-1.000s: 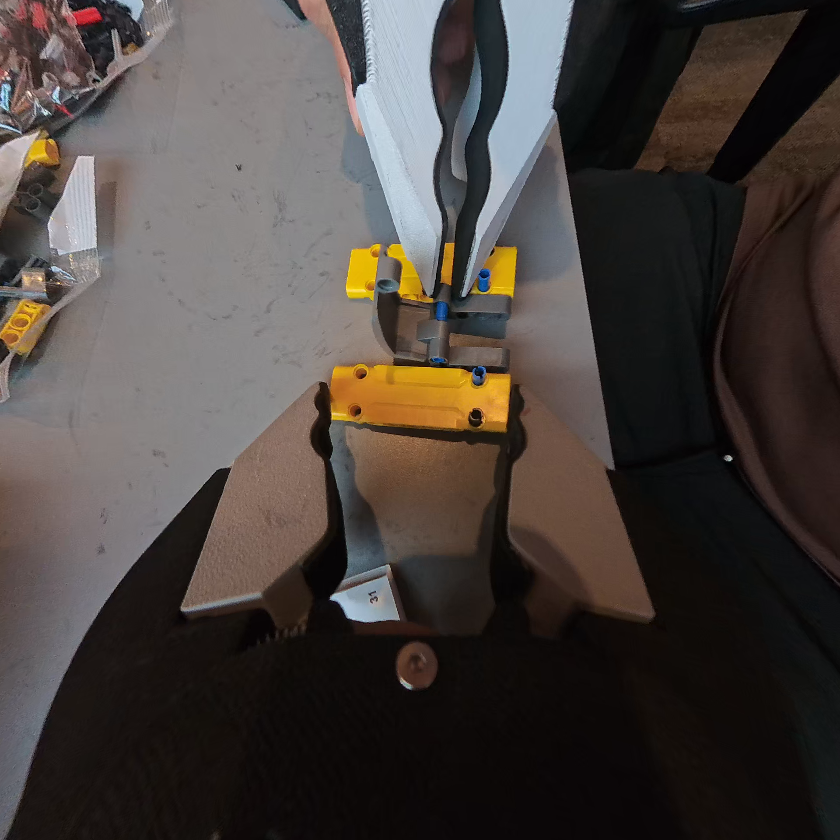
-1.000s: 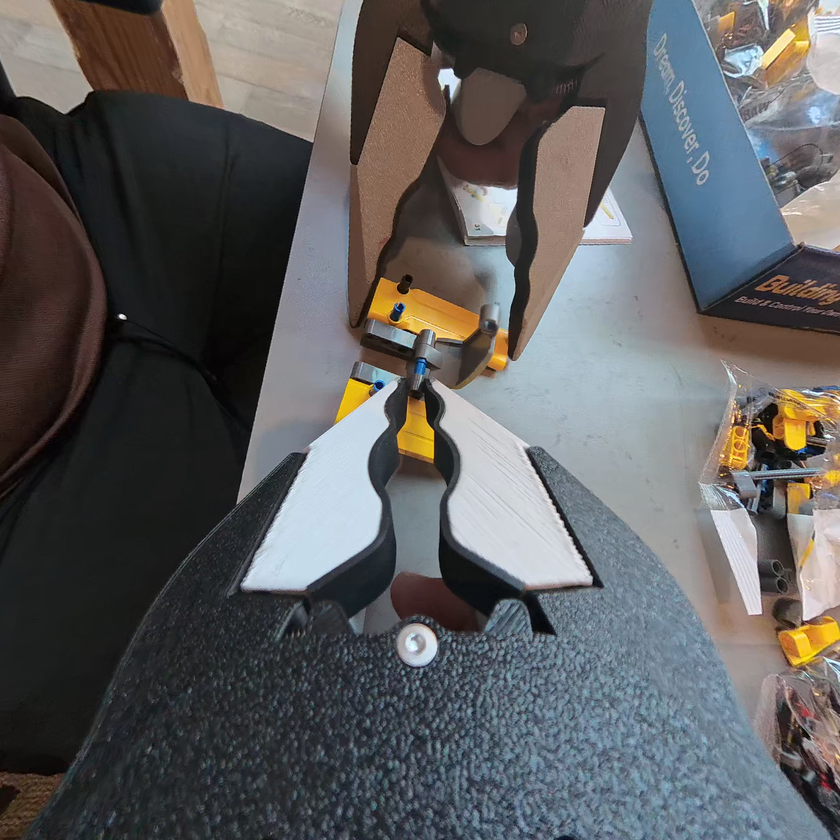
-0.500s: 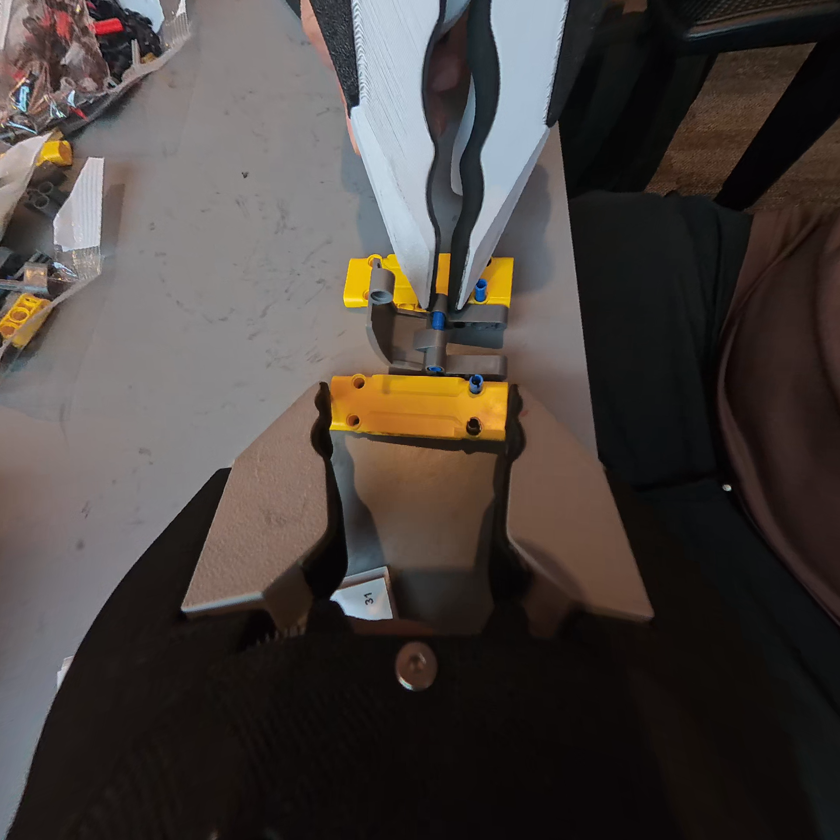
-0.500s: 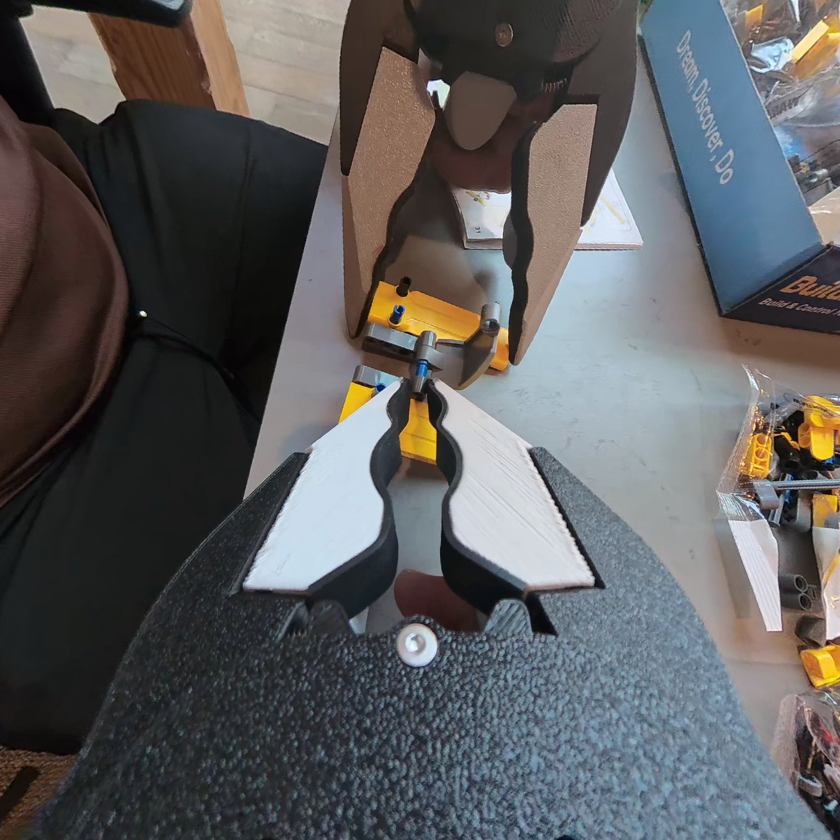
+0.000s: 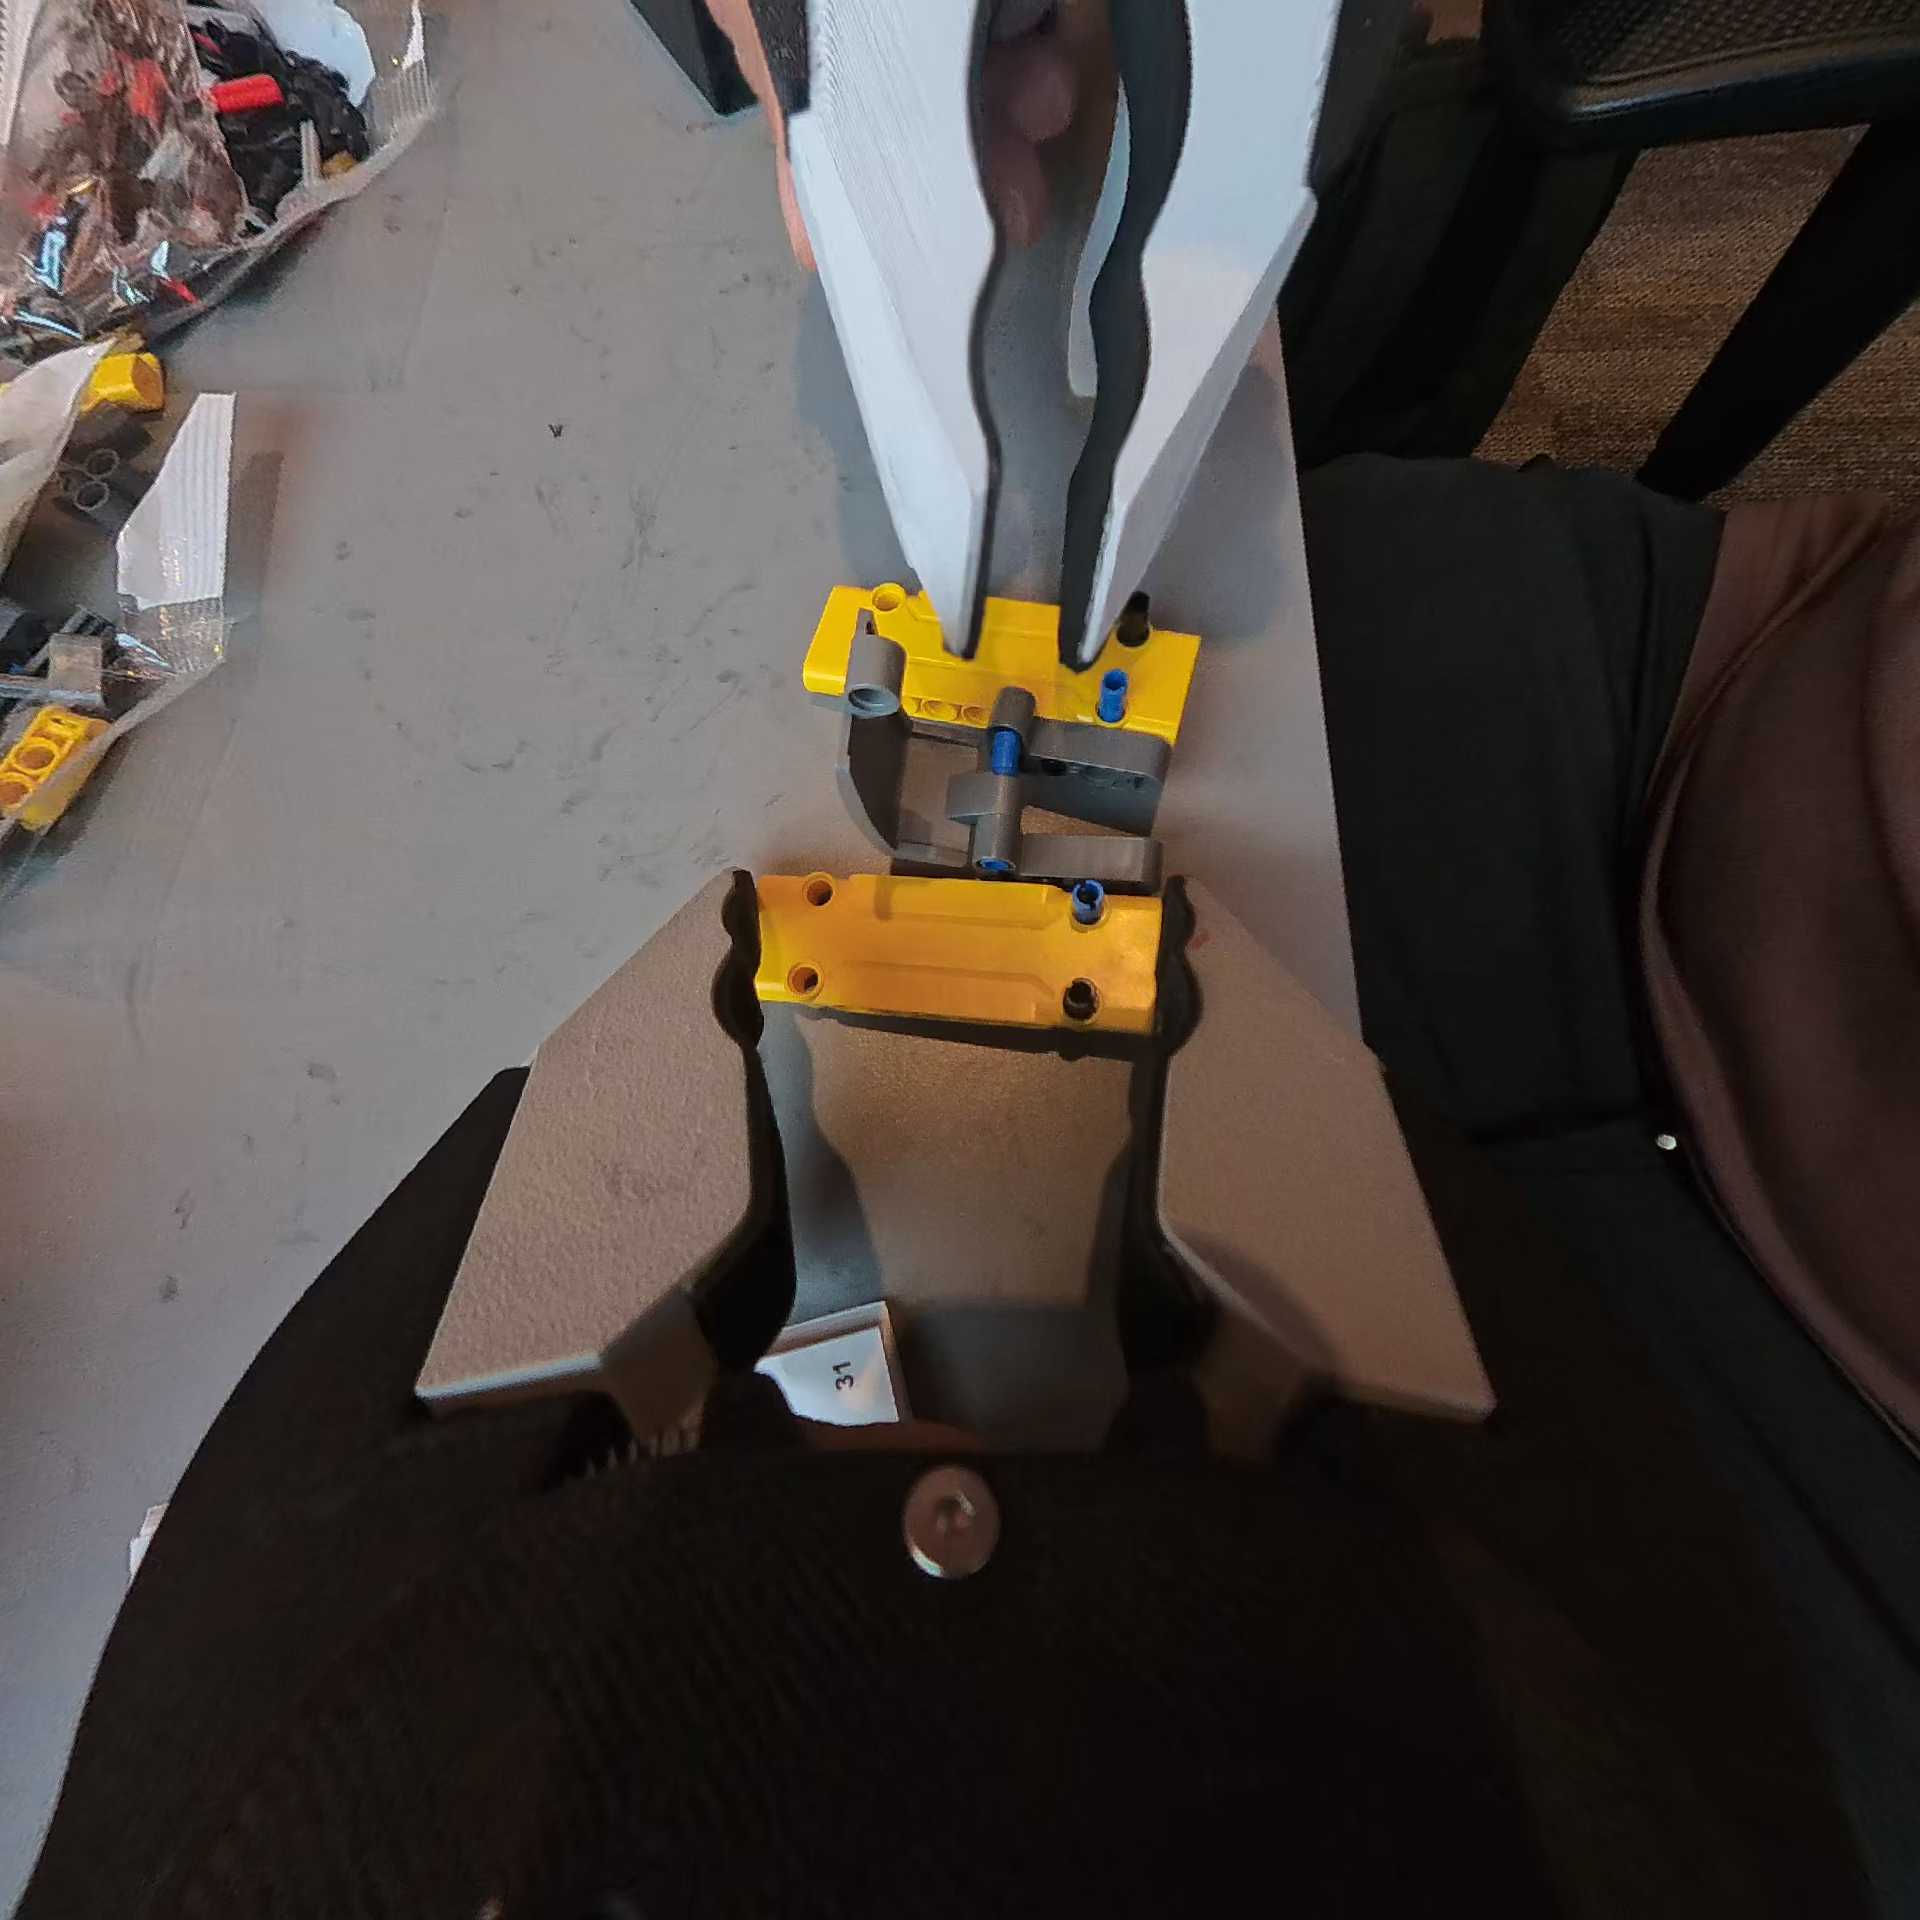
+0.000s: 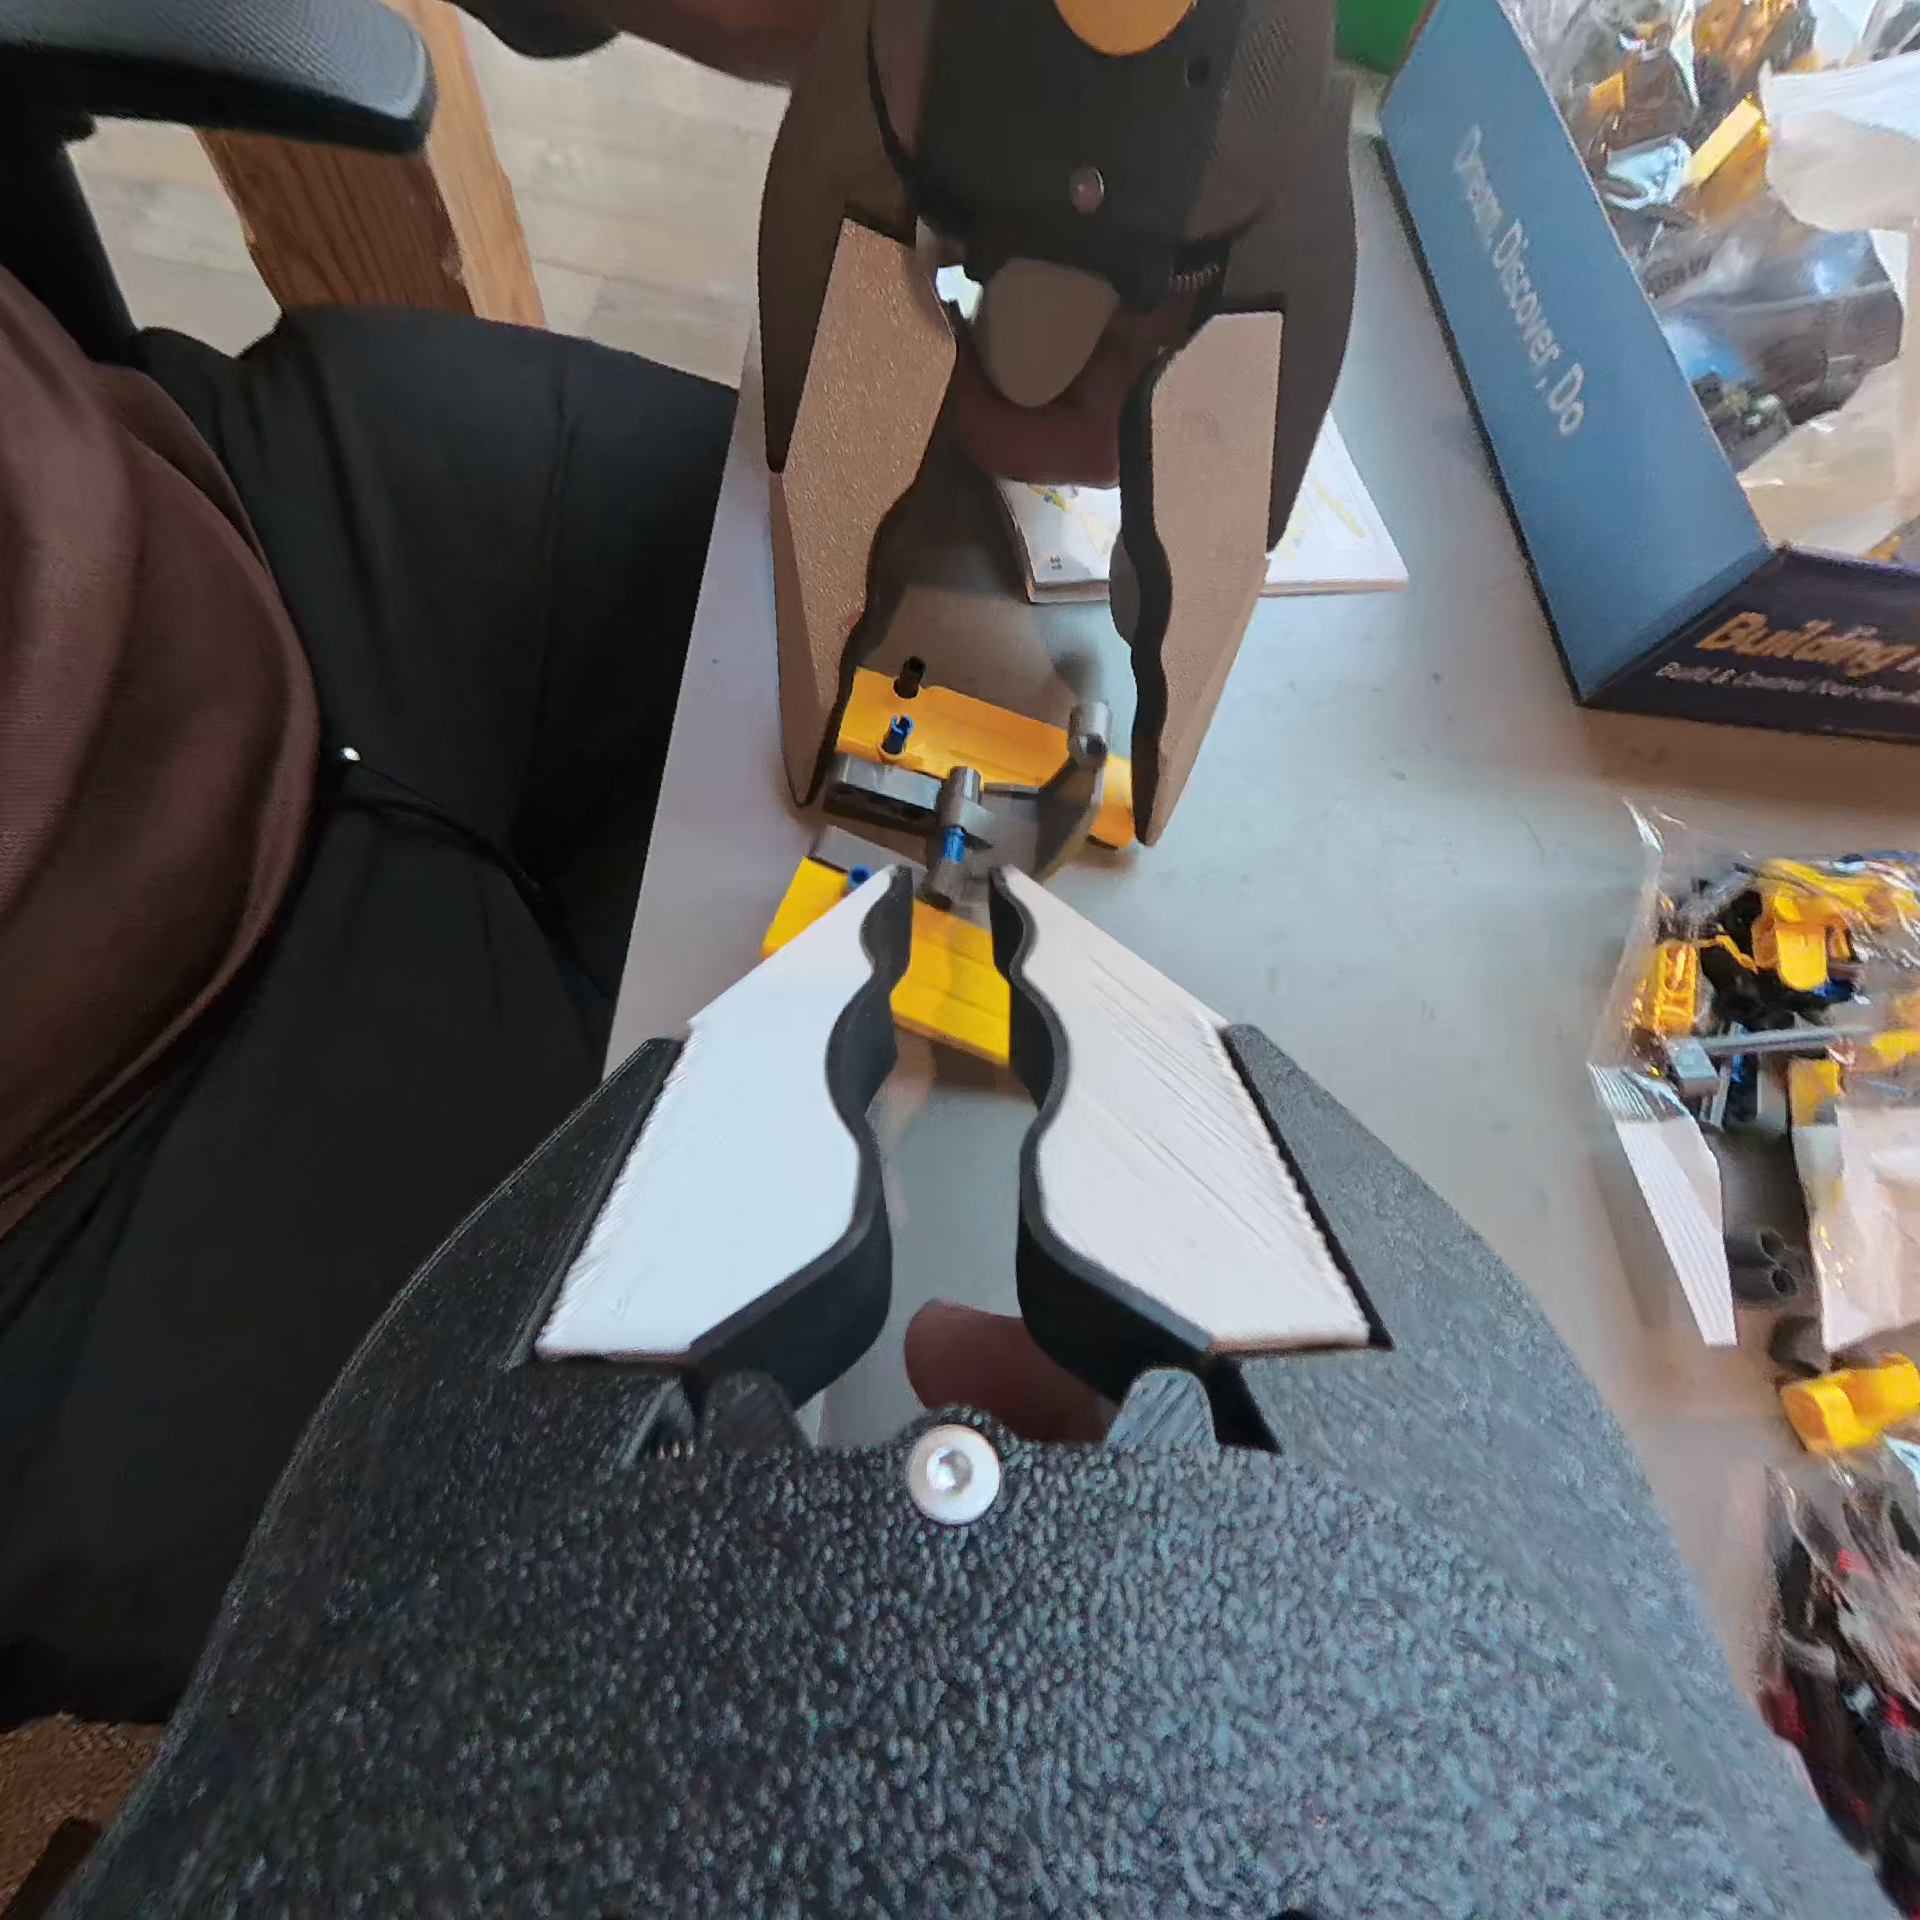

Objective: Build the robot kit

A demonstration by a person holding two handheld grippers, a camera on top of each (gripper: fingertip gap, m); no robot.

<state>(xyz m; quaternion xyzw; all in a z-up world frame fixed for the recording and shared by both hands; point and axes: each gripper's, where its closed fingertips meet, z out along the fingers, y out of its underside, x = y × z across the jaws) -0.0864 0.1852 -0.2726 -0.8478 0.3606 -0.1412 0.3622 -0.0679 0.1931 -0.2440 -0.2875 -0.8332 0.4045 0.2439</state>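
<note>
Left wrist view: left hand-held gripper (image 5: 956, 940), brown fingers, clamps a yellow panel (image 5: 951, 954) by its 2 short ends, pads touching both ends. Panel sits at the near side of a small brick assembly on the grey surface (image 5: 468, 675), close to the surface edge. Grey frame piece (image 5: 1039, 774) with a blue pin (image 5: 1003, 750) sits between this panel and a second yellow panel (image 5: 997, 665) on the far side. 1 more blue pin (image 5: 1113, 694) stands up on the far panel, another (image 5: 1087, 896) on the near one.

Right hand-held gripper (image 5: 1023, 649), white fingers with black pads, comes in from the far side, tips over the far yellow panel, jaws slightly apart, nothing between them.

Right wrist view: right hand-held gripper (image 6: 951, 883) has a narrow gap at the tips, pointed at the grey frame and blue pin (image 6: 949, 840), holding nothing; contact with the frame cannot be told. Left hand-held gripper (image 6: 971, 821) straddles the assembly opposite.

Around: clear bags of yellow and black parts (image 6: 1766, 997) at right, a blue box (image 6: 1579, 416), a booklet (image 6: 1320, 540) behind the left gripper. Person's dark clothing (image 6: 364, 831) beside the surface edge.
</note>
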